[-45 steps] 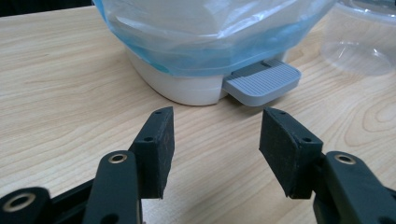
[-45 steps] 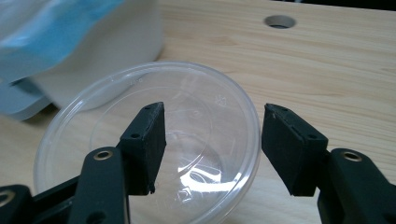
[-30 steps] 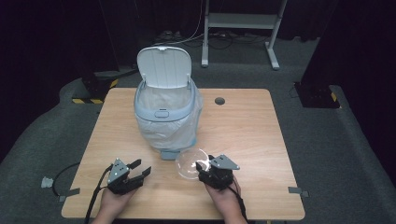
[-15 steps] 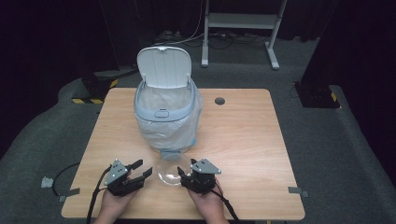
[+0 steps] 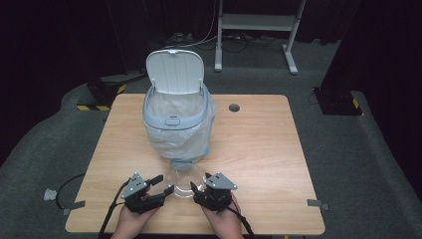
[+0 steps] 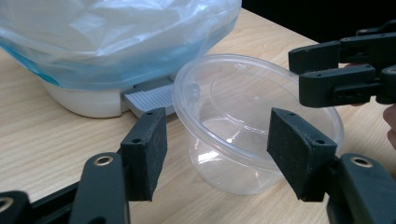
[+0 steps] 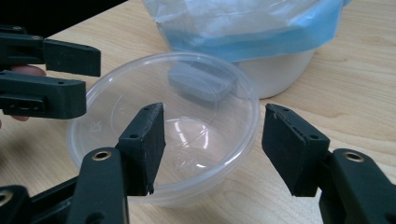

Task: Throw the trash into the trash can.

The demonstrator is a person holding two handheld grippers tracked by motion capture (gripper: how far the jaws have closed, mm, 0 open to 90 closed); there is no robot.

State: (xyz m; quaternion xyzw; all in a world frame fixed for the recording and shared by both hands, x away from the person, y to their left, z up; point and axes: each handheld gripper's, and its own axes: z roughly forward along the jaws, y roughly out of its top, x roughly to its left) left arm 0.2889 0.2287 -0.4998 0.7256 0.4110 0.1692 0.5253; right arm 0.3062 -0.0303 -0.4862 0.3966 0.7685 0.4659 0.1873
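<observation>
1. Since a second ago the right gripper (image 5: 198, 188) has carried the clear round plastic bowl (image 5: 185, 182) leftward, beside the left gripper (image 5: 162, 187).
2. The bowl sits on the light wooden tabletop (image 5: 259, 144), just before the pale blue bag-lined bin with raised white lid (image 5: 175, 119).
3. Both grippers' jaws stand wide, holding nothing; the right's straddle the bowl's rim.

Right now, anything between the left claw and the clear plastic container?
Nothing visible. The left claw is open, and the clear plastic container sits just beyond its pads with bare table around. The right claw flanks the container's other side, and the lined pedal bin stands behind it.
</observation>
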